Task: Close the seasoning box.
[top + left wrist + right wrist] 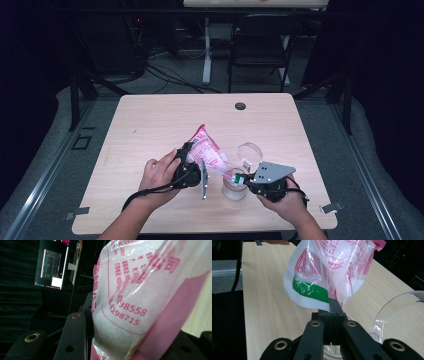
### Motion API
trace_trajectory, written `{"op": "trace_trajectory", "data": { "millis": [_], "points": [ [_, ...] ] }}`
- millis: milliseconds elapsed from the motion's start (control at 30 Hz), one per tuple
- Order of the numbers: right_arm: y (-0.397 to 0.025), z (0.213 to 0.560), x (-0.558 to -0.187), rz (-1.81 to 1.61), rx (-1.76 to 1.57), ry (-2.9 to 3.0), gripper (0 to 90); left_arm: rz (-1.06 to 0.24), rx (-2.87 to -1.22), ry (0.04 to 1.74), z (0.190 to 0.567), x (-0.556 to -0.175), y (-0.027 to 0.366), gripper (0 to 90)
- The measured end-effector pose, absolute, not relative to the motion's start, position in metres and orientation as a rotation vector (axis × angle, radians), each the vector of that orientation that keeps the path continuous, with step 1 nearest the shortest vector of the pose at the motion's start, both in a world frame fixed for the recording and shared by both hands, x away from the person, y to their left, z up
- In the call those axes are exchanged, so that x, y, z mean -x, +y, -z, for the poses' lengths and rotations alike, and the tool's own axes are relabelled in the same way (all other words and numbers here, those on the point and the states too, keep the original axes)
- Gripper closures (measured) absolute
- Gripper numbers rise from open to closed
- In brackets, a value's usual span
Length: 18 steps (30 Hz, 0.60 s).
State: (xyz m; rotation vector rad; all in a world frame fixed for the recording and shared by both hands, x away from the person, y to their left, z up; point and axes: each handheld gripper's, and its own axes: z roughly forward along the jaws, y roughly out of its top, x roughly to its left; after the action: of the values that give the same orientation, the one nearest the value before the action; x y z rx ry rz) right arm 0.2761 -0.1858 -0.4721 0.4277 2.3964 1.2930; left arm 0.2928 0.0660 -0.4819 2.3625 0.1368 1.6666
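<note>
Place: recording lab or studio | black curtains [30,75] hung on all sides | pale wood table [165,120] set on grey floor [180,80] | cables [165,75] trailed across floor | folding chair [262,45] behind | lit monitor [51,265] seen in dark

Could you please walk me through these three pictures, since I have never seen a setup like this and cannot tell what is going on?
A person sits at a wooden table and holds a hand-operated gripper in each hand; there is no robot arm. The high view looks down from above. The other two pictures come from cameras riding on each gripper, looking along its black jaws. The left gripper is clamped on a pink and white plastic bag of white granules, tilted over a clear jar. The right gripper pinches the bag's lower corner by its green patch. The jar's hinged clear lid stands open.
</note>
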Motion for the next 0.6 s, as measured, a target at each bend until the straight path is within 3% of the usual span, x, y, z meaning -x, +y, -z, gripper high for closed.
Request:
{"op": "trace_trajectory", "data": {
  "millis": [600],
  "points": [
    [-0.1897, 0.4708, -0.2767, -1.293, -0.441, 2.389, 90.0, -1.690, -2.350, 0.113, 0.4807, -0.2912, 0.0626, 63.8]
  ]
}}
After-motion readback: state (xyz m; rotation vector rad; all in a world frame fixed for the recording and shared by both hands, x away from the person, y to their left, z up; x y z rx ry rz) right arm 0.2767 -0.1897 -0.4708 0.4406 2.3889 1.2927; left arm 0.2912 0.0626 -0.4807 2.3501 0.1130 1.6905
